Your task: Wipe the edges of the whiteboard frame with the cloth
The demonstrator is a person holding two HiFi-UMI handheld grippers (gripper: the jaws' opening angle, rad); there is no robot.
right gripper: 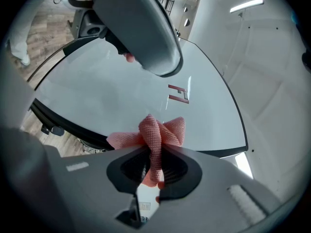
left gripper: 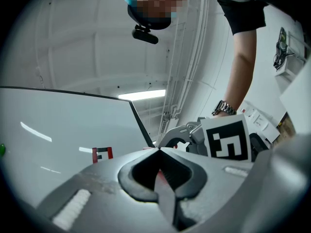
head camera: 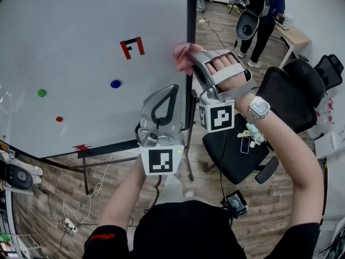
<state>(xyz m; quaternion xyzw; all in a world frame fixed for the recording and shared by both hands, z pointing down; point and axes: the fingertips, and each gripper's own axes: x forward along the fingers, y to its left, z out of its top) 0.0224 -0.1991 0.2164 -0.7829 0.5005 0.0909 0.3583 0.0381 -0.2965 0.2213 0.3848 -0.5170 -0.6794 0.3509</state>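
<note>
Pink cloth [right gripper: 160,130] pinched in right gripper [head camera: 192,57] (jaws clamped), at whiteboard frame [head camera: 191,15]

The cloth [right gripper: 156,132] is a pink knitted weave, rough and nubbly, bunched in soft folds. The whiteboard [head camera: 75,42] face is smooth and glossy, streaked with reflected light. Its frame [head camera: 191,31] is dark and matt. The left gripper [left gripper: 158,150] and right gripper [right gripper: 154,152] look like matt grey plastic, with ribbed dark lining inside. The floor [head camera: 54,190] shows wood-grain planks. The watch [head camera: 259,108] is shiny metal.
</note>
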